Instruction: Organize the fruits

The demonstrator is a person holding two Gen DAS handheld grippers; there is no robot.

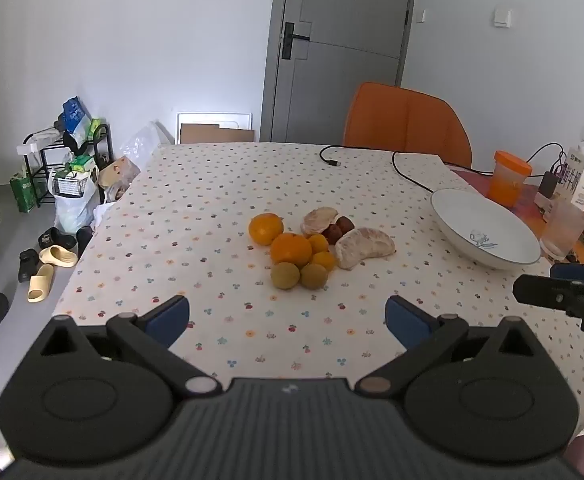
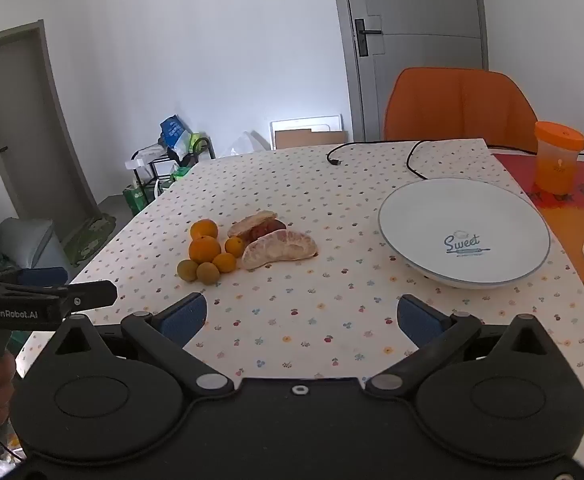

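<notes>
The left hand-held gripper (image 1: 287, 314) stood wide at the bottom of the left wrist view, its blue pads (image 1: 170, 316) far apart with nothing between them, above the flowered cloth of the worktop (image 1: 212, 208); the right hand-held gripper (image 2: 301, 318) stood equally wide and bare low in the right wrist view. The fruit lay in one cluster at the centre of the left view, well ahead of both tools; a large orange (image 1: 290, 249) sat in the middle of it, touching a second orange (image 1: 265, 229) to its upper left; two small mandarins (image 1: 318, 243) pressed against its right side, and two greenish-yellow round fruits (image 1: 284, 275) lay side by side just below it, nearest the camera. To the right of these a peeled pomelo wedge (image 1: 363, 247) lay on its side; a smaller pomelo piece (image 1: 319, 220) sat behind it, and dark red fruits (image 1: 339, 230) were wedged between the two. A white bowl (image 2: 423, 216) printed with the word "Sweet" stood at the centre right of the right view, apart from the cluster; an orange-lidded cup (image 2: 558, 156) stood behind it toward the upper right edge, and a black cable (image 1: 371, 162) trailed across the far part of the cloth; an orange chair (image 1: 407, 122) stood beyond the worktop's far edge.
</notes>
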